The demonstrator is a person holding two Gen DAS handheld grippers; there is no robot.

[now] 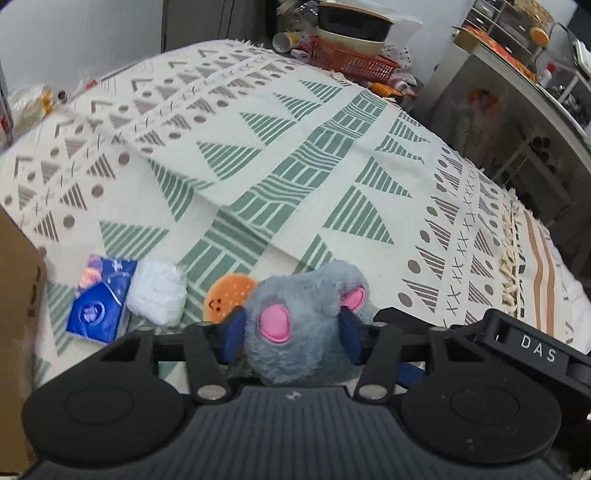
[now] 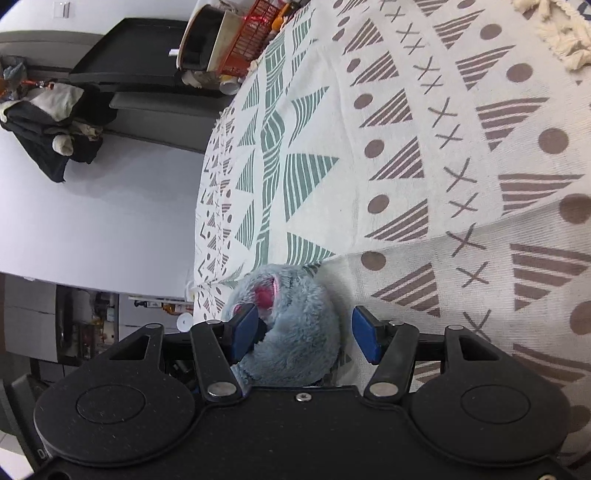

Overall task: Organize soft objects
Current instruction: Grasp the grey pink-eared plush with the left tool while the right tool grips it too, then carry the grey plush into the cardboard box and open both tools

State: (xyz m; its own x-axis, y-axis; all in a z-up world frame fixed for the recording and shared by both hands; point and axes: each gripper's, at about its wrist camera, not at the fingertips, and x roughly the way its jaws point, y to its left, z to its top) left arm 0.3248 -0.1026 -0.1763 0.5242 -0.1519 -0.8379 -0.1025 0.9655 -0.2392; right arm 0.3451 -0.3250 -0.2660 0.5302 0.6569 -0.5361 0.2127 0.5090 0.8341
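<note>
A grey plush toy (image 1: pixel 295 314) with pink ears sits on the patterned cloth (image 1: pixel 295 155). My left gripper (image 1: pixel 293 332) is shut on it, both blue pads pressed into its fur. In the right wrist view the same grey plush toy (image 2: pixel 291 325) lies between the blue pads of my right gripper (image 2: pixel 306 334), which is open: the left pad touches the fur and the right pad stands a little clear of it. To the plush's left lie an orange smiley plush (image 1: pixel 225 299), a white fluffy piece (image 1: pixel 157 295) and a blue tissue pack (image 1: pixel 99 302).
A cardboard box (image 1: pixel 14 314) stands at the left edge. At the far end of the cloth are an orange basket (image 1: pixel 354 62), stacked bowls (image 1: pixel 351 29) and small clutter. A shelf unit (image 1: pixel 517 74) stands beyond the right edge. The other gripper's black body (image 1: pixel 517 343) shows beside the plush.
</note>
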